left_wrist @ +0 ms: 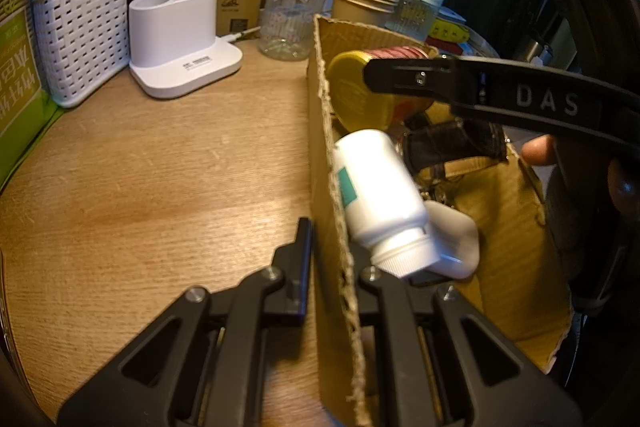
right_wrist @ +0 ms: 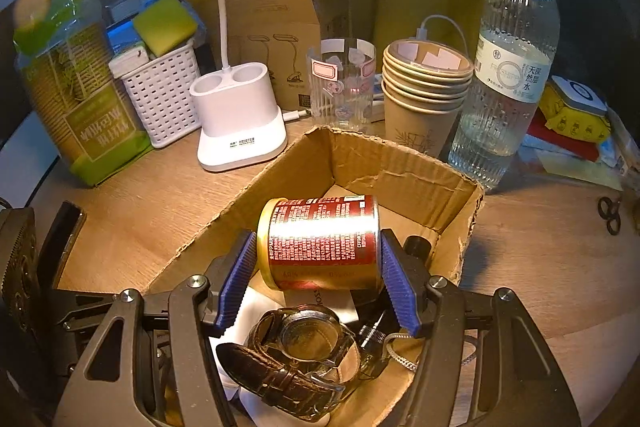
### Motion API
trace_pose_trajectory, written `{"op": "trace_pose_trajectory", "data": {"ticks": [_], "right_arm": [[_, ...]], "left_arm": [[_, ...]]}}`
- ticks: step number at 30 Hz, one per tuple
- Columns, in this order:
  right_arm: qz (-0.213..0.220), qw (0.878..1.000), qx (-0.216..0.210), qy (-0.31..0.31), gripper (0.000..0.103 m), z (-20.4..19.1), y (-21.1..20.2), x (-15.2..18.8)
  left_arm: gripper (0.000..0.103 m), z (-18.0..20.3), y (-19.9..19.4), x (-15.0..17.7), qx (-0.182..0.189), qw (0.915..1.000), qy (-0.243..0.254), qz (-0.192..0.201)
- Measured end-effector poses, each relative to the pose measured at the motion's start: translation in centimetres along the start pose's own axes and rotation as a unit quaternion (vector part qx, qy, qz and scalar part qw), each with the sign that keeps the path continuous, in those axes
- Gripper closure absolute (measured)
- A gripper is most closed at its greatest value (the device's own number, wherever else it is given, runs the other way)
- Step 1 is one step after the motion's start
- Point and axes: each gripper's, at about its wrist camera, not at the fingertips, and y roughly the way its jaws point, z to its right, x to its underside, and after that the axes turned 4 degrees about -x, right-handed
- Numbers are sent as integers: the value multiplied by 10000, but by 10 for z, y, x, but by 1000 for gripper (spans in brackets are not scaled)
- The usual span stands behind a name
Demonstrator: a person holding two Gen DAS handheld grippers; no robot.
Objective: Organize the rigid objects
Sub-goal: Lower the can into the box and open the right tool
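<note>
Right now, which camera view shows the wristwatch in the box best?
The right wrist view. There the wristwatch lies in plain sight in the cardboard box, with its face and brown strap visible, below the red can. The left wrist view shows only a dark, blurred strap behind the white bottle.

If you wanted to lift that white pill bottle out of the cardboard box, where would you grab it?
Probably across the middle of the bottle, from above. It lies tilted on its side in the box, cap nearest the left gripper, so its round body is exposed on top, while the box wall blocks the side.
</note>
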Motion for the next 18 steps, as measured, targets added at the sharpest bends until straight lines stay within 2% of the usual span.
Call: {"op": "trace_pose_trajectory", "data": {"ticks": [9,13,18], "right_arm": [[35,9999,90,-28,37,0,-2,0],[130,9998,141,10,32,1,-7,1],[358,9987,333,116,32,4,-20,6]], "left_arm": [[93,0,0,0,2,10000,-4,1],[93,1,1,1,0,10000,-2,2],[93,1,1,1,0,10000,-2,2]]}}
